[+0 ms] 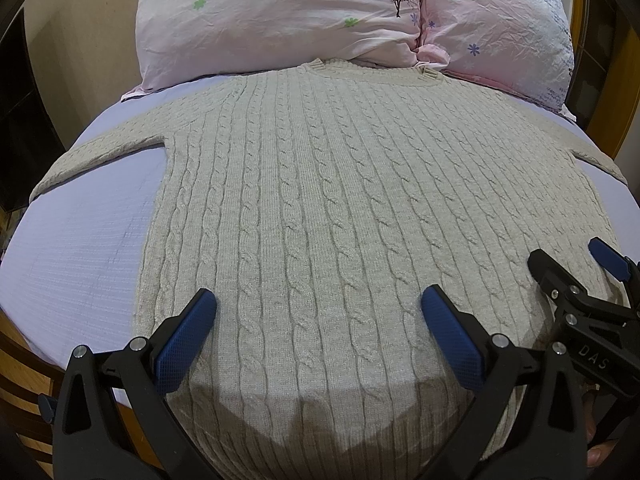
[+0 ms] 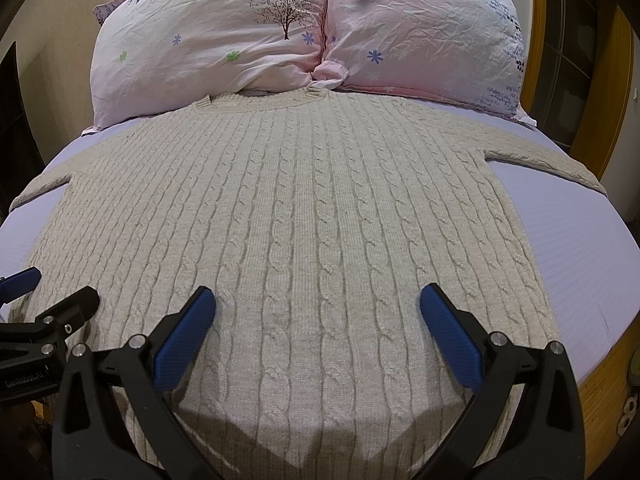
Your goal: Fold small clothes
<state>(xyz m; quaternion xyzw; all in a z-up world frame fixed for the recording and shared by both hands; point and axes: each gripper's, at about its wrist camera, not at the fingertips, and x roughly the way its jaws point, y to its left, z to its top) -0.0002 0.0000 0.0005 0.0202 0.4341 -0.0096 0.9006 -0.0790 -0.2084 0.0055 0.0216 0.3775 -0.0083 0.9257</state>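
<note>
One sweater [image 1: 320,200], flat on bed [image 1: 80,240]; our left gripper [image 1: 318,312] and right gripper [image 2: 318,312] released. Risk: thick knit slipping, bunching.

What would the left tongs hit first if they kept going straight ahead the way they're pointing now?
Probably the cable-knit sweater spread flat on the bed: the open left tongs point low across its lower body. Height above the knit is unclear.
</note>
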